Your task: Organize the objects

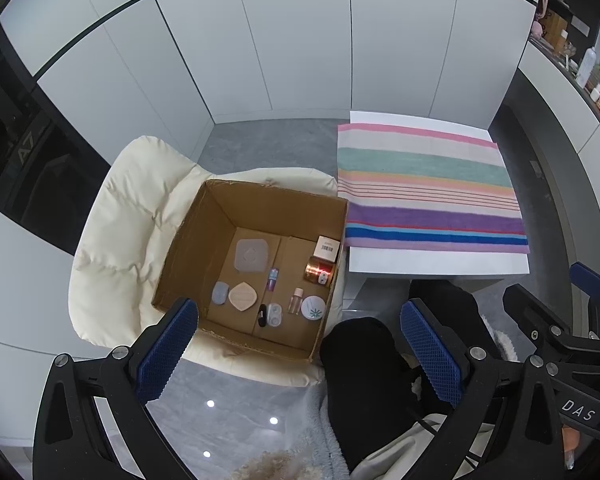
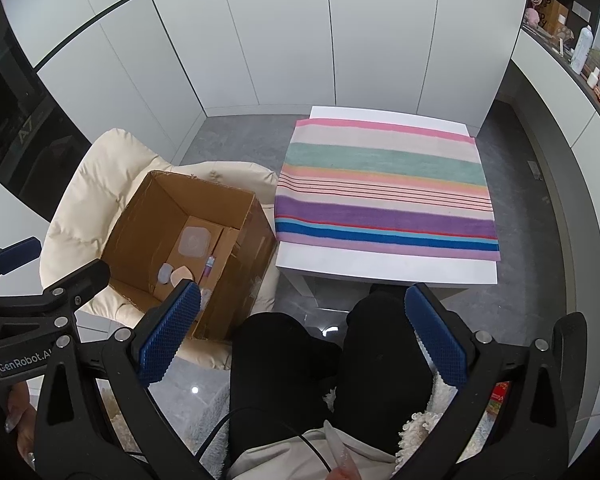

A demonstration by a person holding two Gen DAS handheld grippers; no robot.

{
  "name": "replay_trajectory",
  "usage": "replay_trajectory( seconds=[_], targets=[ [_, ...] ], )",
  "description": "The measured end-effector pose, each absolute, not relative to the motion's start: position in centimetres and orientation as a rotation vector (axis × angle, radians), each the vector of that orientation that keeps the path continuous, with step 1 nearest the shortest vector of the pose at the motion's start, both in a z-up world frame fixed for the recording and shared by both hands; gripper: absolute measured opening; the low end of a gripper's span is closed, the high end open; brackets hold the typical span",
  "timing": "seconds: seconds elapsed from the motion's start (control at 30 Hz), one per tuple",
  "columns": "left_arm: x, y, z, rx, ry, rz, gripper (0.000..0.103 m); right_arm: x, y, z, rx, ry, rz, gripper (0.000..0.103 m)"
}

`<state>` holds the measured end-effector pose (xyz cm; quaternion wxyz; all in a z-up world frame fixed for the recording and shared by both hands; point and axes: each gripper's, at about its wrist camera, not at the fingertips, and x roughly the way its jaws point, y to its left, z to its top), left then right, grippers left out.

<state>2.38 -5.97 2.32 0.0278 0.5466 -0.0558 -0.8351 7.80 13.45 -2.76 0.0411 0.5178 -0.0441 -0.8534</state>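
Ten or so small toiletries lie on the floor of the open cardboard box (image 1: 260, 216), which sits on the cream padded chair (image 1: 116, 240) to your left. Both of your grippers hang above your knees with nothing in them: the left gripper (image 1: 300, 354) has its fingers (image 1: 166, 350) spread wide, and so does the right gripper (image 2: 302, 336).

Working left to right in the box, you have a pale blue case (image 1: 220, 293) touching a beige diamond-shaped puff (image 1: 242, 297), with a flat frosted lid (image 1: 251, 255) behind them. The puff is soft and will likely squash, so pinch it lightly by its edges. Next come a slim purple tube (image 1: 272, 279), a black clip (image 1: 262, 315) and a clear lens case (image 1: 275, 314); these look light but smooth, so close across their narrow width. Further right stand a small pink bottle (image 1: 296, 300) and a round white compact (image 1: 313, 307), then a shiny copper jar (image 1: 318, 271) and a small carton (image 1: 327, 248) against the right wall. The jar looks slippery and probably the heaviest, so grip its sides squarely.

Right of the box, the striped towel (image 2: 384, 188) covers the white tabletop (image 2: 384, 270) and carries nothing, a likely place to lay things out.
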Motion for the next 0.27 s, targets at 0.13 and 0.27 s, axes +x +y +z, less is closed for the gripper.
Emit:
replay_trajectory(
  seconds=[0.13,0.27],
  targets=[
    [2.42,-5.86,2.28,1.672,-0.180,-2.580,0.102,7.77,13.48,-2.92,1.592,-0.141,-2.605,0.103],
    [2.41,-5.76,2.08,1.671,-0.185,-2.575,0.102,7.74,13.63,-3.06,1.595,-0.146,-2.599,0.103]
  ],
)
